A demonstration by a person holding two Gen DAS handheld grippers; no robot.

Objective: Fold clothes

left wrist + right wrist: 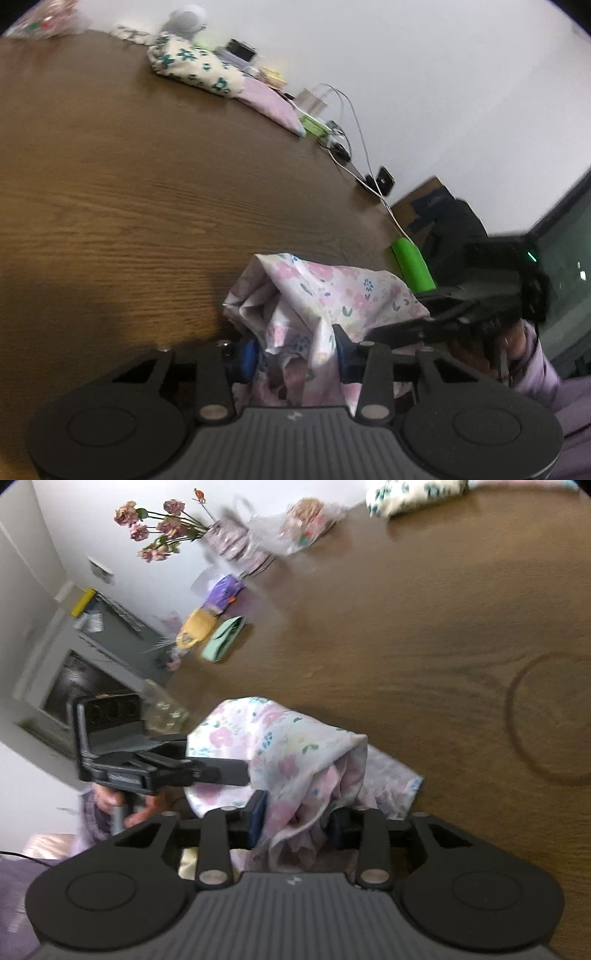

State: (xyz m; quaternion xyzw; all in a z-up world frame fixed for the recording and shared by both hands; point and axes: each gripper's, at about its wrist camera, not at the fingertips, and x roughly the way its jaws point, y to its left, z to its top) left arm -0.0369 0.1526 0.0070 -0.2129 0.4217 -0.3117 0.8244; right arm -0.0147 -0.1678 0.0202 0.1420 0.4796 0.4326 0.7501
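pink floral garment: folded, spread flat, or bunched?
Bunched. The floral garment hangs crumpled between the left gripper and right gripper, both shut on it, over the table.

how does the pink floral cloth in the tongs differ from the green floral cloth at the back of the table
The pink floral cloth is bunched up and held by both tongs, left and right; the green floral cloth lies folded and untouched. The first has pink flowers, the second teal-green ones. Both are pale printed fabric over the wooden table.

Brown wooden table (110, 192), white wall (424, 74) — dark window (565, 240)
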